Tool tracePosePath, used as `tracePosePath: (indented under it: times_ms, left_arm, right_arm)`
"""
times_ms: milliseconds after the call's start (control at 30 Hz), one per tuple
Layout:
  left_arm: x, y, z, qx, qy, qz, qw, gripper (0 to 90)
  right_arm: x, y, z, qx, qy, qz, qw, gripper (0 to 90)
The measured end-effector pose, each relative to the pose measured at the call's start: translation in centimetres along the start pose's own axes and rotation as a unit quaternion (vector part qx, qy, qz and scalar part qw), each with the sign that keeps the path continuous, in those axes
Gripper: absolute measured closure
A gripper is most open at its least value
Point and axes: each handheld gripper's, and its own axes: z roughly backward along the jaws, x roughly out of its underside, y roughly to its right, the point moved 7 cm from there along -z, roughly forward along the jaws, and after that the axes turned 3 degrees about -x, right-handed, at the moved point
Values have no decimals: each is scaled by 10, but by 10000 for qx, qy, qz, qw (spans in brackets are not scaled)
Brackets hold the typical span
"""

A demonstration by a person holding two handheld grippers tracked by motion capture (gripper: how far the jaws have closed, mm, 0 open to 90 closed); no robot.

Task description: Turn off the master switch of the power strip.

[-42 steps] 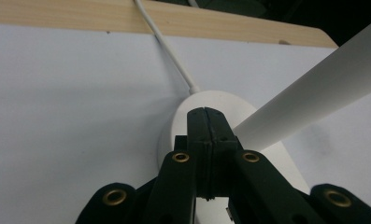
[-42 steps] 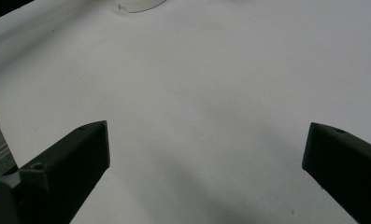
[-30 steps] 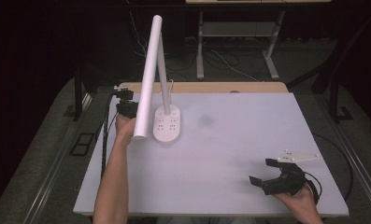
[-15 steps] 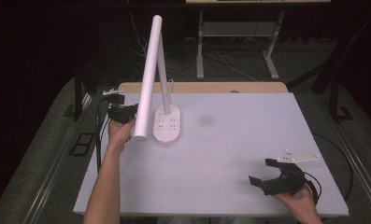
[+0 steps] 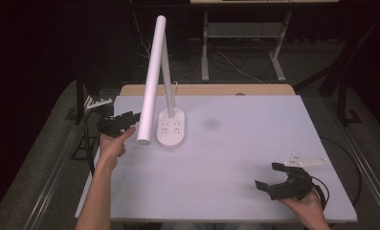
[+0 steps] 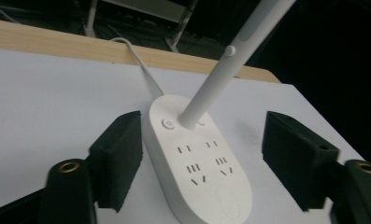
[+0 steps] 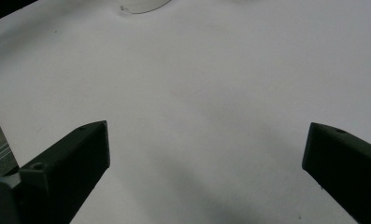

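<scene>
Approach stage: nothing gripped or switched yet.
Left gripper [image 5: 125, 120], jaws wide, faces white oval socket-base desk lamp [image 6: 197, 163]; right gripper [image 5: 281, 184] rests wide, well apart.

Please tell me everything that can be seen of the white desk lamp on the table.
The white lamp looks like smooth matte plastic. Its oval base lies flat on the table near the far left and carries socket slots and a round button. A thin stem rises tilted from the base; the long tube head slopes down towards the person. A white cord leaves over the far edge. The open left claw frames the base without touching it.
</scene>
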Motion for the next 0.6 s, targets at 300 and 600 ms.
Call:
tracePosePath:
  times_ms: [300, 600]
  left_arm:
    - [11, 18, 14, 289, -1, -189, 9994, 69]
    - [32, 30, 29, 321, -116, -613, 9975, 0]
  right_arm:
    - [-1, 1, 2, 17, 41, 5, 10000, 3]
    - [-1, 1, 2, 35, 59, 27, 10000, 3]
